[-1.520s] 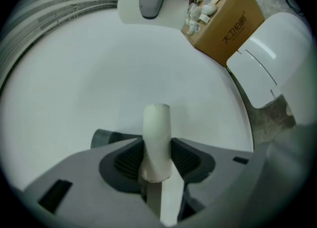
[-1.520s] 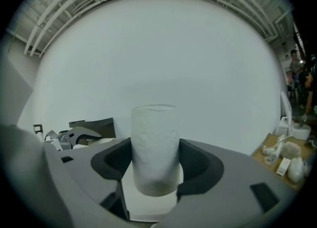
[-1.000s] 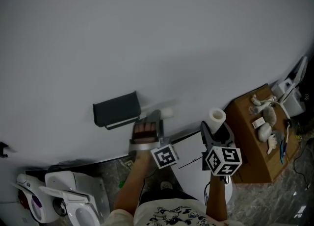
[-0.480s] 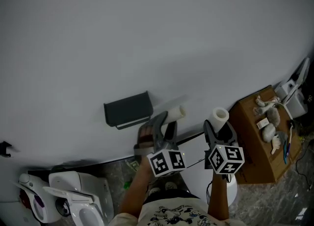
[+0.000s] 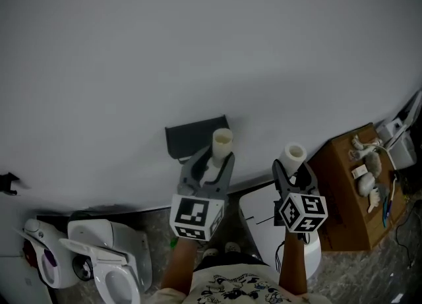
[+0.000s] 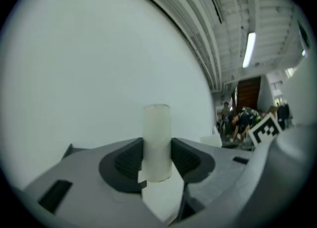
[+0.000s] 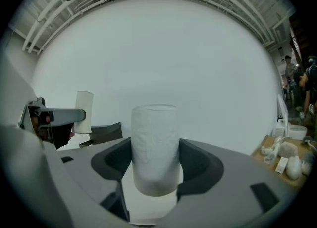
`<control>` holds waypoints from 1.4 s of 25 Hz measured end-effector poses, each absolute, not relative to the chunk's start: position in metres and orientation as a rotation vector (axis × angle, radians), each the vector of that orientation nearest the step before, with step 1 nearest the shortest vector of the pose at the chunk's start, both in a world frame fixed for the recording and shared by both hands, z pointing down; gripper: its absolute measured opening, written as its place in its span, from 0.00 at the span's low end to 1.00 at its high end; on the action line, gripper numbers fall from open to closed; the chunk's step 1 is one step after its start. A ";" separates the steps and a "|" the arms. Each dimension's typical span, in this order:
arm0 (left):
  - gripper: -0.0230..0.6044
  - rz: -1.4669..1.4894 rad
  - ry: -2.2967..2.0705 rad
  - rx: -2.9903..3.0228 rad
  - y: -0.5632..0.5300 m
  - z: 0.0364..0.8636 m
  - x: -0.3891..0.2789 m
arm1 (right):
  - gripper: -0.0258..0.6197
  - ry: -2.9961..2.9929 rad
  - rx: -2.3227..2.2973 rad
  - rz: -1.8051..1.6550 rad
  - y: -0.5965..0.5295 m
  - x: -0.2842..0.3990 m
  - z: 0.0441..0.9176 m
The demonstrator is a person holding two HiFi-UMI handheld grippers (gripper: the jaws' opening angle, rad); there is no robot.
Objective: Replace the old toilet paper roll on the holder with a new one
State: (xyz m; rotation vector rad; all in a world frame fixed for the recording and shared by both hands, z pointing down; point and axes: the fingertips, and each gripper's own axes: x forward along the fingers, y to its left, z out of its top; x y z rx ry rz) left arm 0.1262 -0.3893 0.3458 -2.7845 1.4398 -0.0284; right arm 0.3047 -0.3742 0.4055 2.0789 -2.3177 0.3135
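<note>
White wall [image 5: 198, 45]; bare tube [image 5: 221, 142] in left tool [image 5: 212, 160], fresh roll [image 5: 293, 155] in right tool [image 5: 292, 172].

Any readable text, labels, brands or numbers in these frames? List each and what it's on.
No readable text in any view.
Left marker cube, right marker cube: black-and-white square patterns only, no letters or digits.
Shirt: printed graphic, too small to read.
Small box on the wooden table: any label is too small to read.
</note>
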 end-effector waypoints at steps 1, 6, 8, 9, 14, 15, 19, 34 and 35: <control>0.32 0.039 1.464 -2.812 -0.388 0.342 0.115 | 0.51 -2.324 2.068 0.314 -0.374 0.300 0.406; 0.32 0.184 1.663 -2.776 -0.387 0.340 0.054 | 0.51 -2.364 2.020 0.308 -0.379 0.275 0.405; 0.32 0.232 1.741 -2.763 -0.386 0.344 0.032 | 0.51 -2.380 1.998 0.306 -0.381 0.266 0.405; 0.32 0.245 1.771 -2.753 -0.385 0.345 0.023 | 0.51 -2.387 1.986 0.306 -0.382 0.261 0.406; 0.32 0.243 1.864 -2.664 -0.381 0.342 -0.009 | 0.51 -2.420 1.927 0.303 -0.389 0.243 0.407; 0.32 0.244 1.877 -2.647 -0.380 0.341 -0.014 | 0.51 -2.423 1.915 0.293 -0.390 0.239 0.408; 0.32 0.228 1.922 -2.593 -0.377 0.340 -0.031 | 0.51 -2.372 1.831 0.172 -0.400 0.228 0.414; 0.32 0.212 2.020 -2.497 -0.360 0.340 -0.064 | 0.51 -1.941 1.466 -0.453 -0.428 0.230 0.438; 0.32 0.212 2.024 -2.493 -0.359 0.340 -0.065 | 0.51 -1.883 1.419 -0.522 -0.430 0.230 0.440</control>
